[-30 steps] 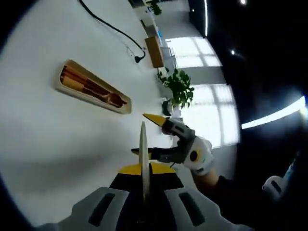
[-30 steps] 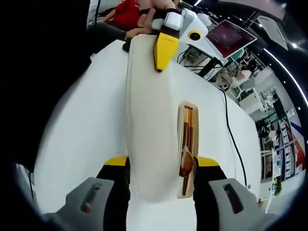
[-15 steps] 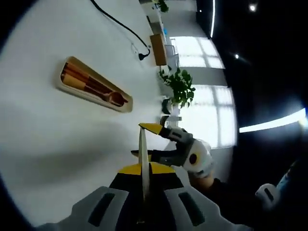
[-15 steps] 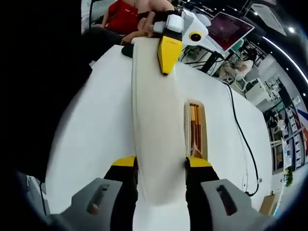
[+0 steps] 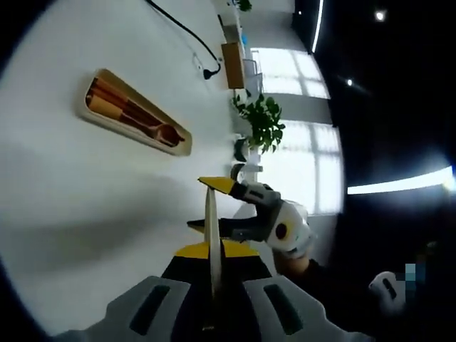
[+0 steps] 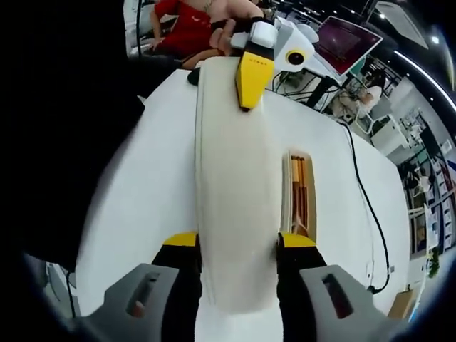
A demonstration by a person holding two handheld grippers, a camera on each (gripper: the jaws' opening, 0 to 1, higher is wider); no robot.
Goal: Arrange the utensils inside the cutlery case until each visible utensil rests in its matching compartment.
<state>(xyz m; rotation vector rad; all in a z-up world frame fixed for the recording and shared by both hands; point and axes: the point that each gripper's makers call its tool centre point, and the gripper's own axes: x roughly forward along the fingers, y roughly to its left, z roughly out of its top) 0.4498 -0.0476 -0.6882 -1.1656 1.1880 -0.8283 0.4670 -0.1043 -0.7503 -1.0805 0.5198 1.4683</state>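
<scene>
Right gripper view: the right gripper (image 6: 235, 246) pinches one end of a long cream lid (image 6: 235, 185) across its width, while the left gripper (image 6: 251, 89) grips the far end, jaws pressed on the thin panel. Left gripper view shows the same lid (image 5: 211, 235) edge-on between that gripper's jaws, the right gripper (image 5: 228, 214) beyond it. The open cutlery case (image 5: 135, 122) lies on the white table (image 5: 85, 199), well apart from the lid, with wooden utensils (image 5: 135, 120) in its compartments, a spoon bowl towards its near end. Judged from this, the lid is being carried; both ends should stay level and be lined up lengthwise with the case before lowering, clear of the black cable (image 5: 187, 35) beyond the case.
</scene>
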